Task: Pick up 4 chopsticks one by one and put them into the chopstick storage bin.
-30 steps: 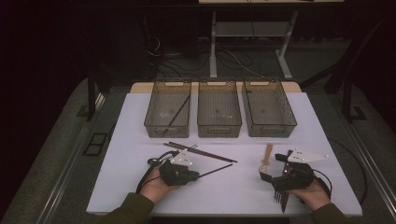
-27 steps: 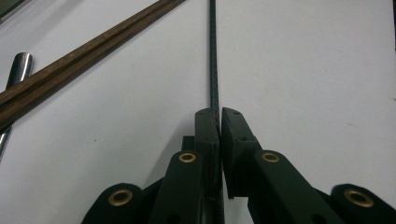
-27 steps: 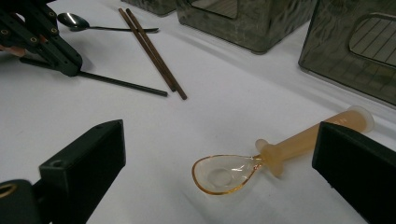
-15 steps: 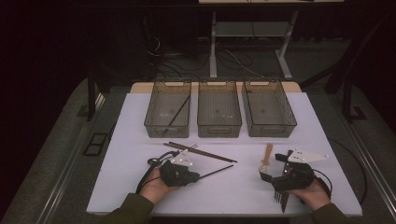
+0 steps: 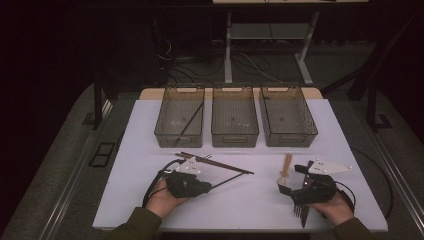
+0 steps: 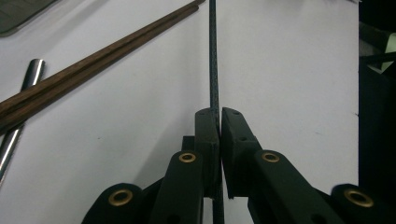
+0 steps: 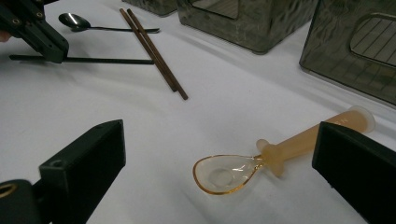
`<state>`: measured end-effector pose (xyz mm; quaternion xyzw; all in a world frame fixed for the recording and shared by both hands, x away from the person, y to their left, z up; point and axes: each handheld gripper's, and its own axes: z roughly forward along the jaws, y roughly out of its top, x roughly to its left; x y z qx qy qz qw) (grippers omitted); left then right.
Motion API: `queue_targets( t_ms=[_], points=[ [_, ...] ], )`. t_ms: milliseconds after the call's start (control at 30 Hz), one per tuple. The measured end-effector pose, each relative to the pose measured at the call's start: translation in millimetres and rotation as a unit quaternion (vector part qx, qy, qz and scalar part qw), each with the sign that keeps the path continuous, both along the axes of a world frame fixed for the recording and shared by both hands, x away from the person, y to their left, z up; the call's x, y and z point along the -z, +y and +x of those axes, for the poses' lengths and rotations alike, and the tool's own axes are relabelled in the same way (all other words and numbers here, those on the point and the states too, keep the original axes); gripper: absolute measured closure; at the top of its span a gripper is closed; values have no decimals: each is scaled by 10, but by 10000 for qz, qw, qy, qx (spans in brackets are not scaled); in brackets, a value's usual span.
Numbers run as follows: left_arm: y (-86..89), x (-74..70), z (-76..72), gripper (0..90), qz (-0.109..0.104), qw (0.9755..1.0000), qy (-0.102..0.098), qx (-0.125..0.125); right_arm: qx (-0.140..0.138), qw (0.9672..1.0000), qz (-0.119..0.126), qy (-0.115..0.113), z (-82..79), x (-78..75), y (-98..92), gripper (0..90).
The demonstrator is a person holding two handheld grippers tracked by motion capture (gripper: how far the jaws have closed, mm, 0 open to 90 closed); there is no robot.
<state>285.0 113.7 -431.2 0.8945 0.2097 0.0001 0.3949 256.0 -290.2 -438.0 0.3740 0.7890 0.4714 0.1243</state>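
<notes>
In the lower left of the high view, the left gripper (image 5: 212, 186) had its jaws clamped on a thin black chopstick (image 5: 231, 179) lying on the white table (image 5: 240, 210). Just above it lay a pair of brown wooden chopsticks (image 5: 215, 162); a slim metal spoon handle (image 6: 18, 100) showed at the left edge of the left gripper view. At lower right, the right gripper (image 5: 292, 177) had its jaws wide apart, with a translucent amber plastic spoon (image 7: 285, 151) between them, untouched.
</notes>
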Motion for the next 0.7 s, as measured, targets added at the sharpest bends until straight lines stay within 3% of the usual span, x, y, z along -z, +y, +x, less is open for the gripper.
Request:
queue_targets(
  t_ms=[700],
  points=[
    [252, -150, 71, 861, -6, 9992, -96, -389, -17, 10000, 2, 12, -2, 0, 7, 25]
  ],
)
